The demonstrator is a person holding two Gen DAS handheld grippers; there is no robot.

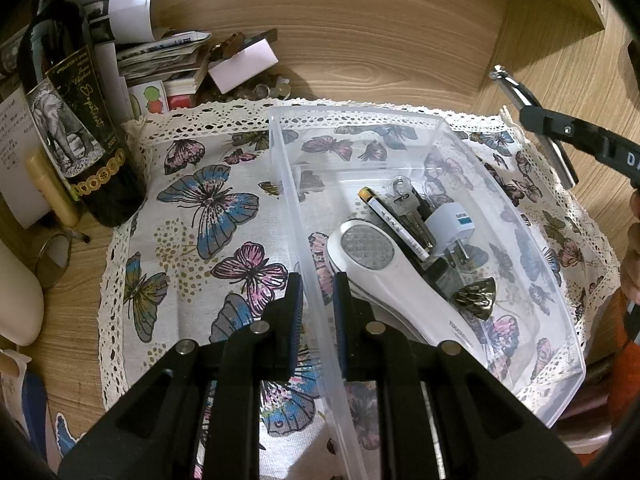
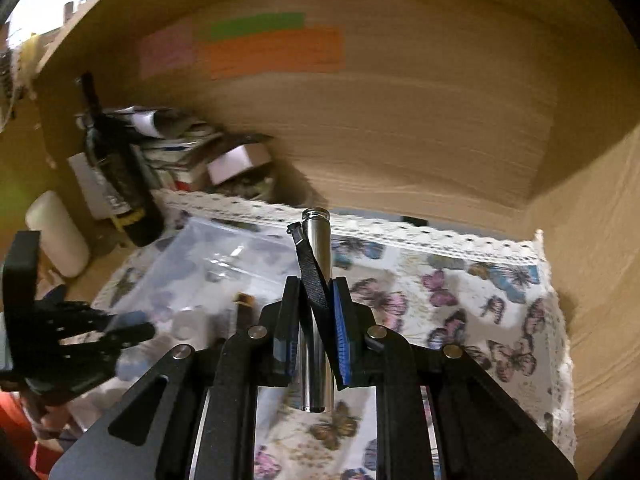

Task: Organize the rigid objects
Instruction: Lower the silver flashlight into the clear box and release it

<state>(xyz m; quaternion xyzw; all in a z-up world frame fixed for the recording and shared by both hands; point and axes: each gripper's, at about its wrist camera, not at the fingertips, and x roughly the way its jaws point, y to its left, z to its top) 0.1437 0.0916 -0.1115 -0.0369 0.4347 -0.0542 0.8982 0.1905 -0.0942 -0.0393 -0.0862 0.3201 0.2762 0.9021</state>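
A clear plastic bin [image 1: 400, 120] lies on a butterfly-print cloth [image 1: 208, 208]. It holds a white handheld device [image 1: 384, 264], keys [image 1: 408, 204], a pen [image 1: 394, 220], a white plug adapter [image 1: 452, 224] and a small dark metal piece [image 1: 476, 296]. My left gripper [image 1: 317, 304] is shut on the bin's left wall, one finger on each side. My right gripper [image 2: 316, 312] is shut on a silver metal cylinder [image 2: 317, 248] with a black strap [image 2: 310, 268], held in the air above the cloth. The cylinder also shows in the left wrist view [image 1: 520, 94], right of the bin.
A dark wine bottle [image 1: 76, 120] stands at the cloth's left, with stacked papers and boxes [image 1: 168, 56] behind. A cream bottle [image 2: 56, 232] and a cream tube [image 1: 52, 192] stand left. Wooden walls [image 2: 400, 120] enclose the back and right. Sticky notes [image 2: 276, 54] hang on the back wall.
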